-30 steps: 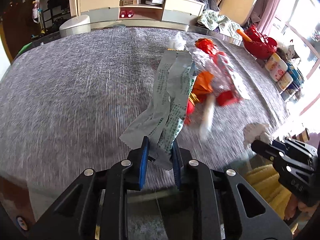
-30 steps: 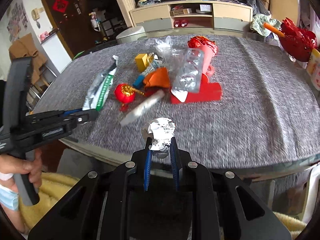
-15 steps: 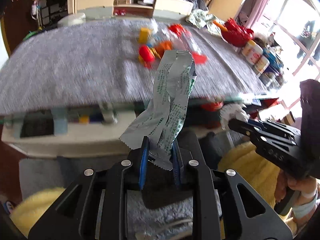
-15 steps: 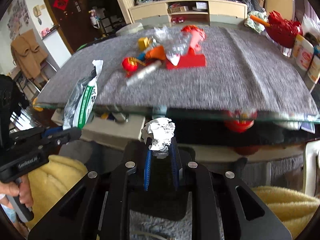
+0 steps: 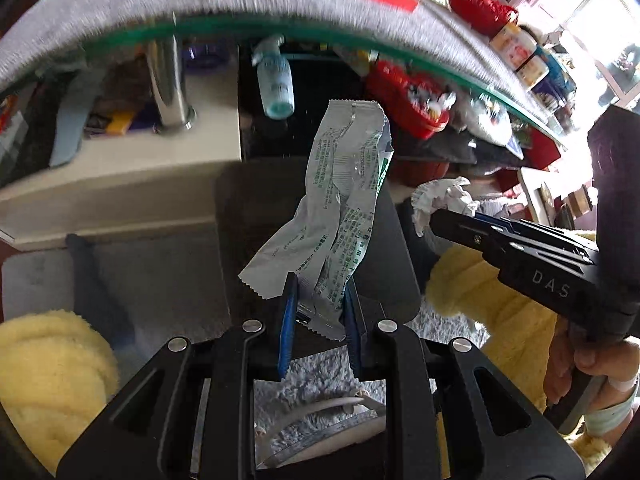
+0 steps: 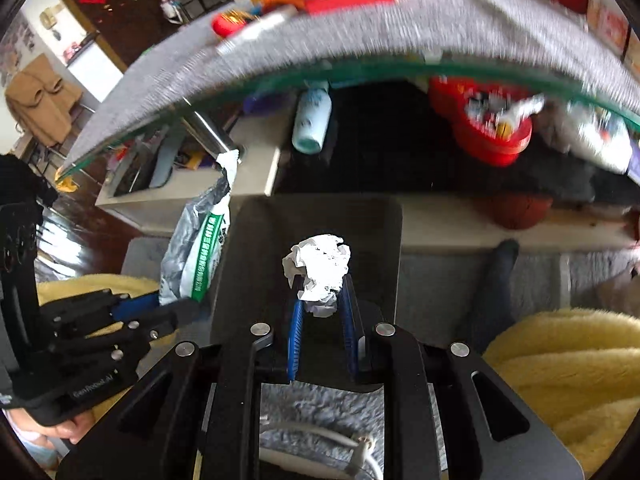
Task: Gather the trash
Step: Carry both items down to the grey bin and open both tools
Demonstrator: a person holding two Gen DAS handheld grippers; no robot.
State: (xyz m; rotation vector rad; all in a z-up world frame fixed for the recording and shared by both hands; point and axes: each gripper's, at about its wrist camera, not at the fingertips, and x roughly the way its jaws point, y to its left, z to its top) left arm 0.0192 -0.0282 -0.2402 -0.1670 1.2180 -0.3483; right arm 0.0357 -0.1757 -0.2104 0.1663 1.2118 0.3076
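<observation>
A crumpled silver snack wrapper [image 5: 344, 216] printed with green text stands up the centre of the left wrist view, its lower end clamped between the blue pads of the left gripper [image 5: 318, 304]; the same wrapper shows at centre left of the right wrist view, with a green band along one side. A crumpled ball of white paper [image 6: 318, 270] sits at the centre of the right wrist view, pinched between the blue pads of the right gripper [image 6: 320, 312], and it appears again at centre right of the left wrist view, at the tip of that black gripper. Behind both pieces of trash, in the middle of each frame, is a dark bin [image 6: 320, 216] with rounded corners, over which both grippers point steeply down. Around the bin lie a pale grey shaggy rug [image 5: 160, 272] and yellow fleece fabric [image 6: 568, 364] at the lower corners. A hand [image 5: 588, 368] grips the right gripper's handle at the lower right of the left wrist view. Across the top of both frames curves the glass table edge [image 5: 360, 42] under a grey cloth [image 6: 440, 20], with blurred red and orange items on it. Below the tabletop a pale teal bottle [image 5: 274, 82] and a red container [image 6: 492, 120] sit in the shadow.
</observation>
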